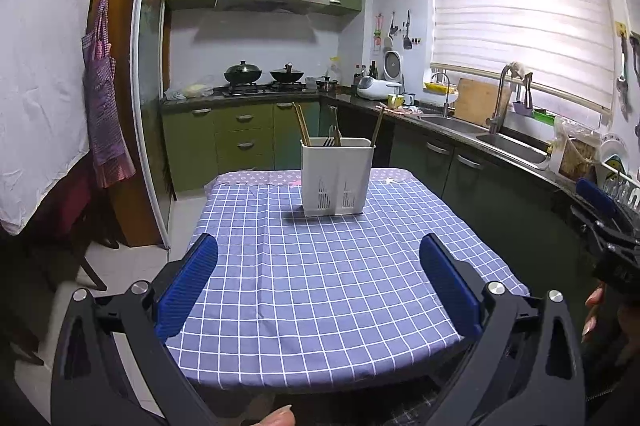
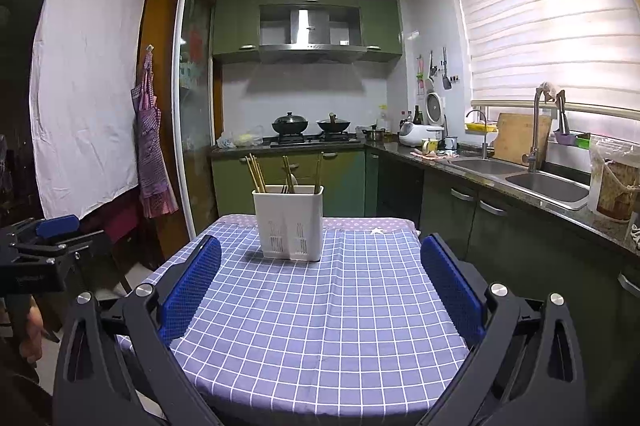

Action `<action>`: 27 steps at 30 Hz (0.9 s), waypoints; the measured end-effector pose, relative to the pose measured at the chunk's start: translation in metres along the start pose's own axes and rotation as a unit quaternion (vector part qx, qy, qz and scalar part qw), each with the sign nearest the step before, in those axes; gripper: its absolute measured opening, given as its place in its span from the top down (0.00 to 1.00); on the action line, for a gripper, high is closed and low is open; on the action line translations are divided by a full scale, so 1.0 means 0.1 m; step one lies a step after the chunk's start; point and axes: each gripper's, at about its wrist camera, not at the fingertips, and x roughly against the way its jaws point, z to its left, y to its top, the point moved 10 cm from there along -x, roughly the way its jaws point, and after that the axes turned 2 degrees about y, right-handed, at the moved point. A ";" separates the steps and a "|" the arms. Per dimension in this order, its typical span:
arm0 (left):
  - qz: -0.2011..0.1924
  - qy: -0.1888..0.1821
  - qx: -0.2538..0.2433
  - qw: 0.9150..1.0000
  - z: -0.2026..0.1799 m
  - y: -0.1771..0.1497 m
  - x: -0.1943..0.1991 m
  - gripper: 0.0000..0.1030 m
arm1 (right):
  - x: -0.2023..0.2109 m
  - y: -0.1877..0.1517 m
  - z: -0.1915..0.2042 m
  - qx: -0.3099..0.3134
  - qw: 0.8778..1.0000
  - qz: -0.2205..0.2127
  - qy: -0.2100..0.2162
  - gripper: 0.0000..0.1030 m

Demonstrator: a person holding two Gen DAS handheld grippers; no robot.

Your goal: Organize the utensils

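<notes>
Standing at the near edge of the table (image 1: 320,306), the person holds both grippers short of the white utensil caddy (image 1: 337,178), which serves as the reference landmark. Nearest the viewer, the left gripper (image 1: 318,284) has its blue pads (image 1: 188,290) spread wide with nothing between them; the right gripper (image 2: 320,284) is likewise spread wide and empty, its blue pads (image 2: 450,290) framing only checked cloth. Both tools hover over the near half of the table, well apart from the caddy. From the left gripper the caddy lies ahead and slightly right of the centreline; from the right gripper it lies ahead and slightly left. The caddy therefore sits roughly between the two lines of approach, and neither hand is clearly nearer. The caddy stands upright toward the far edge of the table, its slotted face turned to the grippers. Chopsticks (image 1: 301,124) project above its rim, their long axes near vertical with a slight lean: one bundle at the caddy's left end, a darker group (image 1: 334,132) near the middle, one stick (image 1: 377,126) at the right end. Judged from this layout, any pickup calls for a forward reach and fingers closing across an upright shaft. No loose utensils show on the cloth around the caddy. Beyond the caddy lie the green cabinets (image 2: 288,174) and the stove (image 2: 312,138).
</notes>
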 end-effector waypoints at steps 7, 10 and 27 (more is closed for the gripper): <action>0.001 -0.001 0.008 1.000 0.04 -0.01 0.03 0.07 | 0.02 0.00 0.08 0.010 1.000 0.002 0.002 0.04; 0.001 -0.002 0.012 1.000 0.05 -0.01 0.04 0.07 | 0.02 -0.01 0.11 0.012 1.000 0.003 0.004 0.05; -0.008 0.005 0.007 1.000 0.05 0.00 0.10 0.07 | 0.01 -0.03 0.14 0.014 1.000 0.005 0.009 0.05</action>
